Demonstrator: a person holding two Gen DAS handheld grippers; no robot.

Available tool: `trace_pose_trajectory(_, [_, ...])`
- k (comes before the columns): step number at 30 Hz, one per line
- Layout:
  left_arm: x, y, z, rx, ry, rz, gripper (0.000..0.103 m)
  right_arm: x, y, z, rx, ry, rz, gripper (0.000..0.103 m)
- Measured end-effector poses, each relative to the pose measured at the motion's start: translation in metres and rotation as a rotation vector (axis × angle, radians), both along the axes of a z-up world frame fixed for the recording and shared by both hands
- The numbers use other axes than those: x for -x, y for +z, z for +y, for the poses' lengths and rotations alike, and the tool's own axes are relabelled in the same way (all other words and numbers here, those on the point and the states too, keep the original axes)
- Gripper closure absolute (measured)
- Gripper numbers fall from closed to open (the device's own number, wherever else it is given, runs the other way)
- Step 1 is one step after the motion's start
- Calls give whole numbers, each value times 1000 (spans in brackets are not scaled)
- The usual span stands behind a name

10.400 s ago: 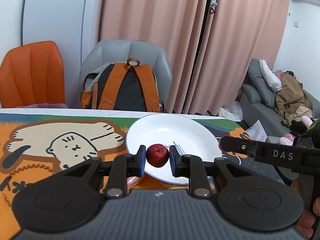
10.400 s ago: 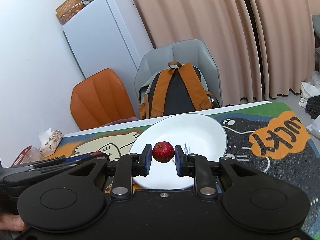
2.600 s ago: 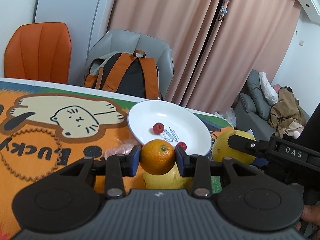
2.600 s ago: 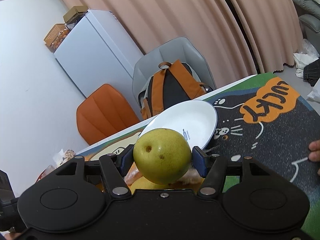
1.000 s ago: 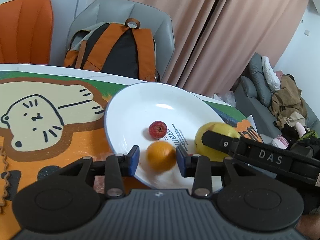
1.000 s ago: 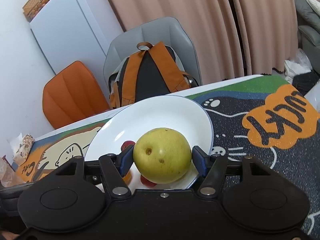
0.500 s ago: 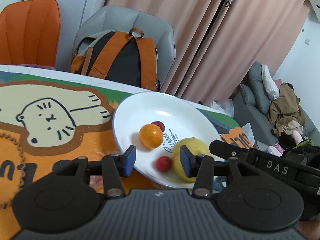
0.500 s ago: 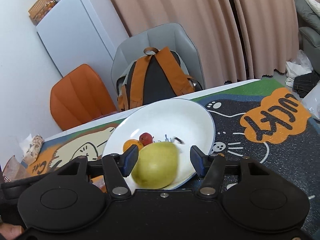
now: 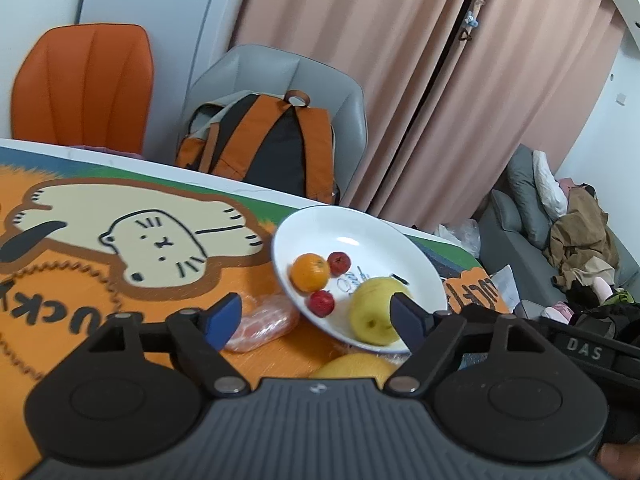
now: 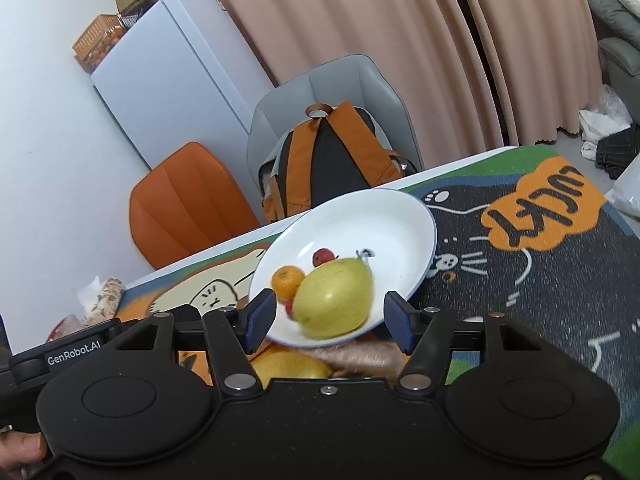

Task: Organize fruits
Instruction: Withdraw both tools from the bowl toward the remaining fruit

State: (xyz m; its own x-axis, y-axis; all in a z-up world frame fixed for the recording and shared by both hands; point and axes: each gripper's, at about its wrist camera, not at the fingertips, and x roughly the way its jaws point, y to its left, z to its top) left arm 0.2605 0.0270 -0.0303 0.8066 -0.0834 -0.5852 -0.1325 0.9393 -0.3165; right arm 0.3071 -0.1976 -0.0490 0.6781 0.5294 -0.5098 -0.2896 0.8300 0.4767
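A white plate (image 9: 380, 236) sits on the cartoon table mat and holds an orange (image 9: 309, 272), two small red fruits (image 9: 339, 263) (image 9: 321, 303) and a yellow-green pear (image 9: 374, 316). My left gripper (image 9: 316, 318) is open and empty, just in front of the plate. My right gripper (image 10: 327, 322) is open and empty; the pear (image 10: 334, 298) lies on the plate (image 10: 400, 220) between its spread fingers. Another yellow fruit (image 9: 354, 364) lies on the mat in front of the plate, also in the right wrist view (image 10: 290, 366).
A wrapped orange-pink packet (image 9: 262, 322) lies left of the plate. A grey chair with an orange backpack (image 9: 272, 140) and an orange chair (image 9: 84, 84) stand behind the table. A white fridge (image 10: 160, 88) is at the back left.
Both grippers have opened wider and drawn back from the plate. The pear, released by the right gripper, now lies on the plate; the orange lies there too.
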Motion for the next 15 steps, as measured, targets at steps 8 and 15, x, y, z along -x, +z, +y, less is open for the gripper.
trace_pose_trajectory(8, [29,2,3,-3,24,-6,17,25,1,-5,-32,8,-8,25])
trace_pose_trajectory(15, [54,3,6,29,57,-6,11,45,-1,-8,-74,34,-16,5])
